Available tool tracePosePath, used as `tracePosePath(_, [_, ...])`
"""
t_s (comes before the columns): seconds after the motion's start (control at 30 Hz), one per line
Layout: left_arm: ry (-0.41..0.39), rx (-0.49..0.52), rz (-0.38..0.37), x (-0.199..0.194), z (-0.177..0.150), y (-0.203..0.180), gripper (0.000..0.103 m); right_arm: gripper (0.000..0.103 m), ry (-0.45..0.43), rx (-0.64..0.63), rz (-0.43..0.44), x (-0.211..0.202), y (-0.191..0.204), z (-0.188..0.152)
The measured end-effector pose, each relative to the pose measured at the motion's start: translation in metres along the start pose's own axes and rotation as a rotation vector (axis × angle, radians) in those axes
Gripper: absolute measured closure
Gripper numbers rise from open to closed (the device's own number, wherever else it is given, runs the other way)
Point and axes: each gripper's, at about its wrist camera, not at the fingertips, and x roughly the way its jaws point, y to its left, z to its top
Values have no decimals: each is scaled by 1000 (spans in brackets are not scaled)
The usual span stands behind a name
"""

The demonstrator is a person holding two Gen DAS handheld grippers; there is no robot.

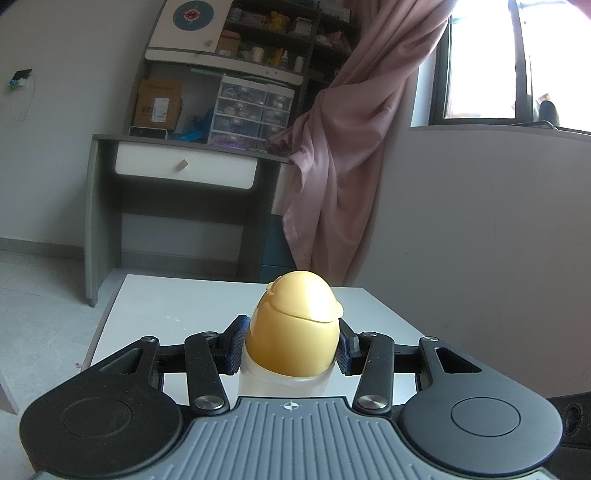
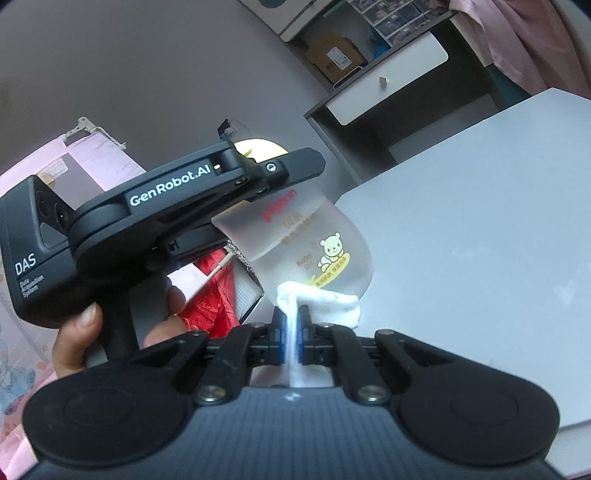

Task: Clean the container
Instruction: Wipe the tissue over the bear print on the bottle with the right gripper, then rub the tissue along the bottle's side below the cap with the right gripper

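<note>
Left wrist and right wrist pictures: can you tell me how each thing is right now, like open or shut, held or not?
Left gripper: shut on the bottle, at its neck.
Bottle: held up off the table, tilted.
Yellow cap: closed, on the bottle.
Right gripper: shut on the white cloth.
White cloth: pinched, pressed against the bottle's lower end.
Desk drawer: shut.
Curtain: pulled aside, bunched.

A pale grey worktop (image 1: 177,310) stands on a light floor (image 1: 44,288). Behind it is a desk (image 1: 110,155) with a white drawer (image 1: 184,170), carrying a cardboard box (image 1: 157,103) and a clear drawer organiser (image 1: 251,110). Shelves (image 1: 273,33) rise above. A pink curtain (image 1: 354,140) hangs beside a bright window (image 1: 484,62).
</note>
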Motion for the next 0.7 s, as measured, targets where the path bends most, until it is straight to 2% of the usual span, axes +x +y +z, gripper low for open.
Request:
tracePosePath(0.17, [2, 1, -3, 0, 1, 1, 56, 97, -36, 2, -6, -2, -5, 8])
tracePosePath(0.7, [2, 2, -4, -1, 0, 2, 56, 97, -69, 35, -79, 7, -19, 20])
